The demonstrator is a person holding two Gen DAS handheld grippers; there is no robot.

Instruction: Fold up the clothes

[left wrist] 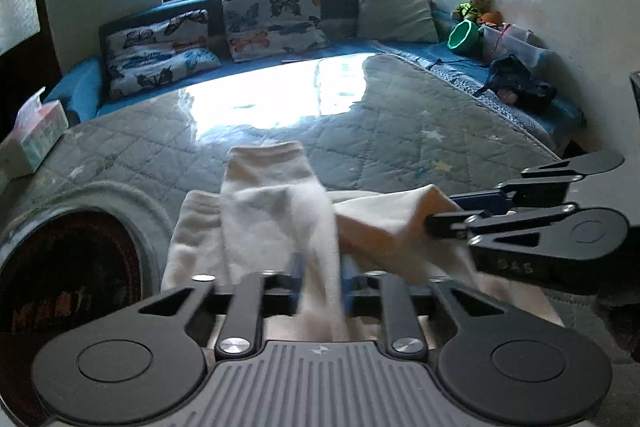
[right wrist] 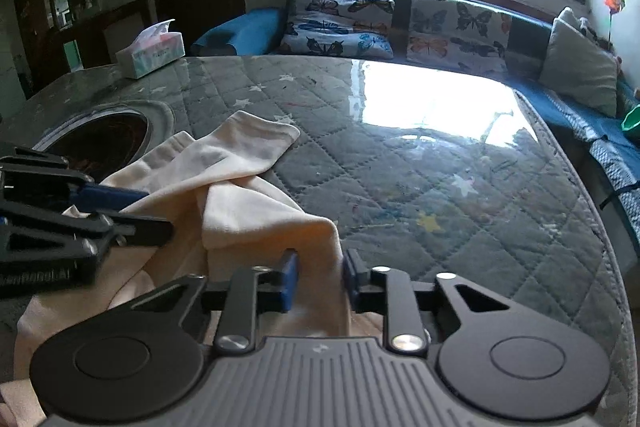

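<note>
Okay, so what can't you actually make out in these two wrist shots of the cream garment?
- Cream garment: its near part is cut off behind the left gripper body in the left wrist view, so its type stays unclear.
- Same in the right wrist view, behind the right gripper.
- Tissue box: print too small.

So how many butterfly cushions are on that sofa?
2: a left butterfly cushion and a right butterfly cushion, side by side under the window. More may be hidden.
</note>
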